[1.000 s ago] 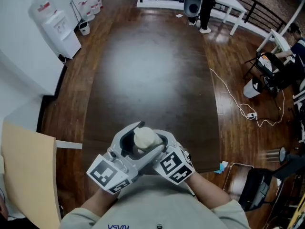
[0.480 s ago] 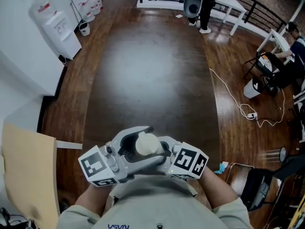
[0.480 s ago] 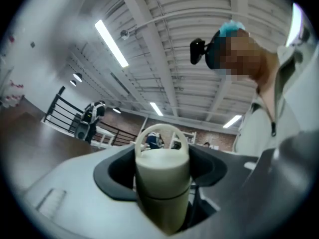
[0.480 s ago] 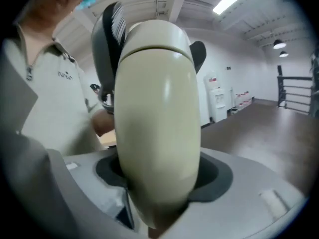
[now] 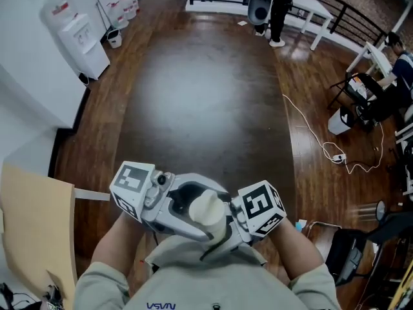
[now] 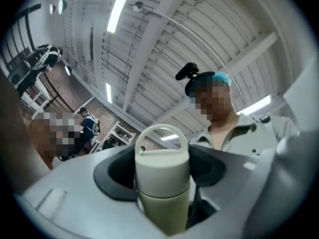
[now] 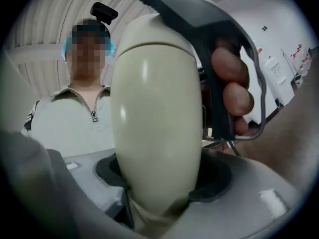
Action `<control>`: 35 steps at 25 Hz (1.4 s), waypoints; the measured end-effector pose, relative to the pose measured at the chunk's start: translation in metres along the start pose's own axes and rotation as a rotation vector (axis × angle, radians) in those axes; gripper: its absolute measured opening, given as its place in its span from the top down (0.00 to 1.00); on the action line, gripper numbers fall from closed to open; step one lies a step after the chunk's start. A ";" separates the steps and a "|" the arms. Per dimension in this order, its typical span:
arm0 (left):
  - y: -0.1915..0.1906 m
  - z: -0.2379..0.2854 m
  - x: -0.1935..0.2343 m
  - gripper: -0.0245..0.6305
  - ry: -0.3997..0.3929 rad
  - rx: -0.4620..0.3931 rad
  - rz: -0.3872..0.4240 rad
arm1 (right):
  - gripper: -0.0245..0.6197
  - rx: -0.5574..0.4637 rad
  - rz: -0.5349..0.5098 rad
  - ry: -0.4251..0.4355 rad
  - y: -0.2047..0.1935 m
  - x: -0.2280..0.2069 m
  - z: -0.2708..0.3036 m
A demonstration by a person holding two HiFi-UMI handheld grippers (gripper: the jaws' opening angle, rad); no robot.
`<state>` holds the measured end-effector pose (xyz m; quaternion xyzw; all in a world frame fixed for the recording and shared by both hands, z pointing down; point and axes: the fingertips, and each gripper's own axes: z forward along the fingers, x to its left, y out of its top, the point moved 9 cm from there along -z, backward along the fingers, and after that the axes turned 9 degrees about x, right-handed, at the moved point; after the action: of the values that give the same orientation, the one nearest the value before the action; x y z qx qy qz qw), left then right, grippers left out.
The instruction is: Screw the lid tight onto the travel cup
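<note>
**Ana:** Cream lid [image 6: 162,166] clamped in the left tongs [image 6: 162,180]?

**Ben:** Yes, the pads press both its sides, and its loop handle [image 6: 161,127] stands clear beyond them. The right tongs [image 7: 157,183] grip the body of the travel cup [image 7: 154,108], jaws wide around it.

**Ana:** Where is it?

**Ben:** Held in the air by the person's chest [image 5: 213,276], at the dark worktop's [image 5: 206,95] near edge.

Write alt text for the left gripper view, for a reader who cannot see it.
A cream travel cup, its lid topped by a loop handle, stands clamped between the jaws of the left gripper. Behind it is a person in a grey shirt, under a ceiling with strip lights.
</note>
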<state>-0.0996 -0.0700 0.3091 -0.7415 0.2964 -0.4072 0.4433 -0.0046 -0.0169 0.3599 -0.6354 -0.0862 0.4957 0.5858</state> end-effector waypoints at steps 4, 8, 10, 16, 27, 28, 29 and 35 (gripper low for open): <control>-0.001 0.004 0.002 0.50 -0.053 0.012 -0.025 | 0.48 0.025 -0.001 0.002 -0.001 0.003 0.004; -0.004 0.005 0.003 0.50 -0.066 0.016 -0.024 | 0.48 0.033 0.005 -0.003 -0.004 0.003 0.003; -0.004 0.006 0.004 0.50 -0.060 0.009 -0.014 | 0.48 0.032 0.008 -0.006 -0.005 0.003 0.002; -0.002 -0.006 0.009 0.35 0.178 -0.076 0.035 | 0.48 -0.032 0.000 -0.119 -0.003 0.001 -0.013; -0.009 -0.016 -0.015 0.41 0.879 -0.192 0.156 | 0.48 -0.066 0.101 -0.923 -0.011 -0.038 -0.055; -0.011 -0.012 -0.016 0.41 0.912 -0.196 0.150 | 0.48 -0.047 0.101 -0.993 -0.013 -0.041 -0.055; -0.014 -0.009 -0.016 0.41 0.943 -0.193 0.147 | 0.48 -0.025 0.095 -1.058 -0.015 -0.044 -0.055; -0.025 -0.003 -0.009 0.41 1.101 -0.142 0.141 | 0.48 0.078 0.024 -1.249 -0.018 -0.052 -0.040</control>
<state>-0.1045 -0.0536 0.3294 -0.4259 0.5597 -0.6826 0.1983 0.0073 -0.0736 0.3951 -0.2049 -0.3870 0.7829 0.4419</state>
